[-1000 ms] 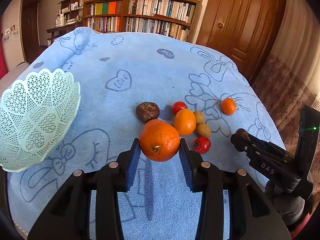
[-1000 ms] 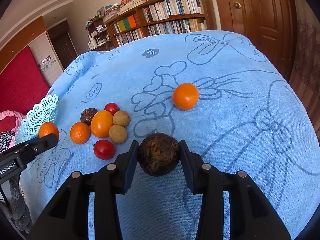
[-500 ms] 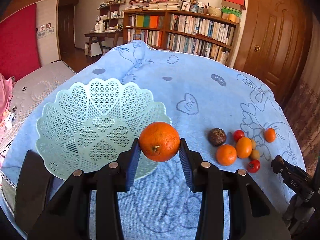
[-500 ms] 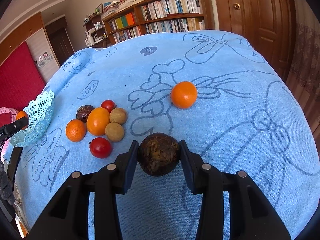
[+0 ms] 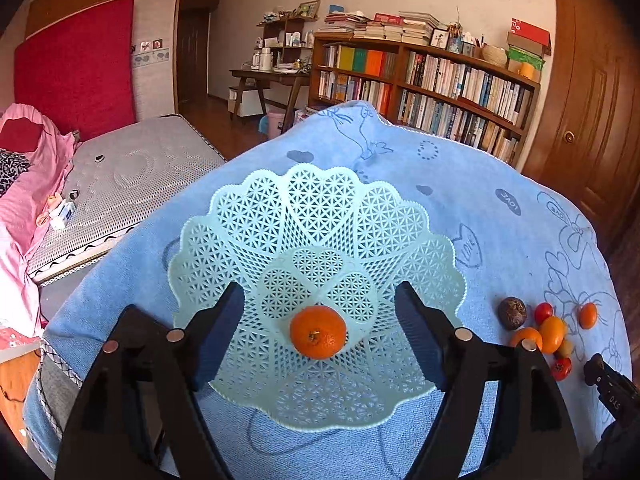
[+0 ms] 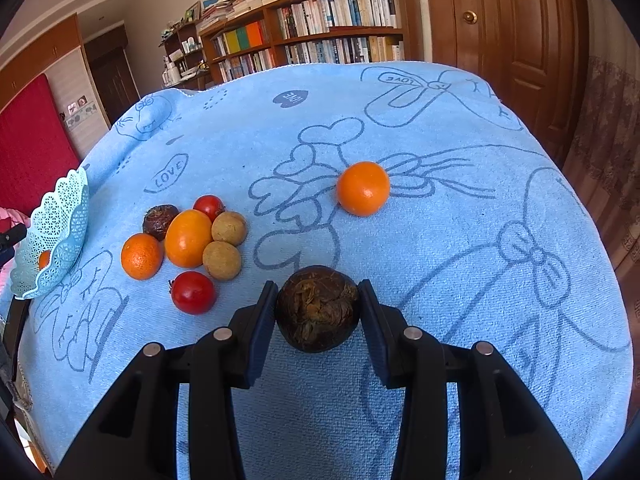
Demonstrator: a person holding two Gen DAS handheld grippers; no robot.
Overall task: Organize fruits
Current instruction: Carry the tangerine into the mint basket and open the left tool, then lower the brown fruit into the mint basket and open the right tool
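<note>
Two grippers over blue-clothed bench (image 6: 460, 280), fruit half sorted.

Left gripper (image 5: 320, 316): jaws spread wide, empty, above orange (image 5: 318, 332) lying in lattice basket (image 5: 320, 208). Right gripper (image 6: 318, 308): jaws clamped on dark brown fruit (image 6: 316, 308). Beyond, clustered fruits (image 6: 188, 240) left; lone orange (image 6: 363, 188) apart.

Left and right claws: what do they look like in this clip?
Both match: the left claw and right claw are matte black plastic, each with two angular arms studded with round silver rivets and ending in flat, dark blue ribbed pads. No cables, hands or sleeves show.
</note>
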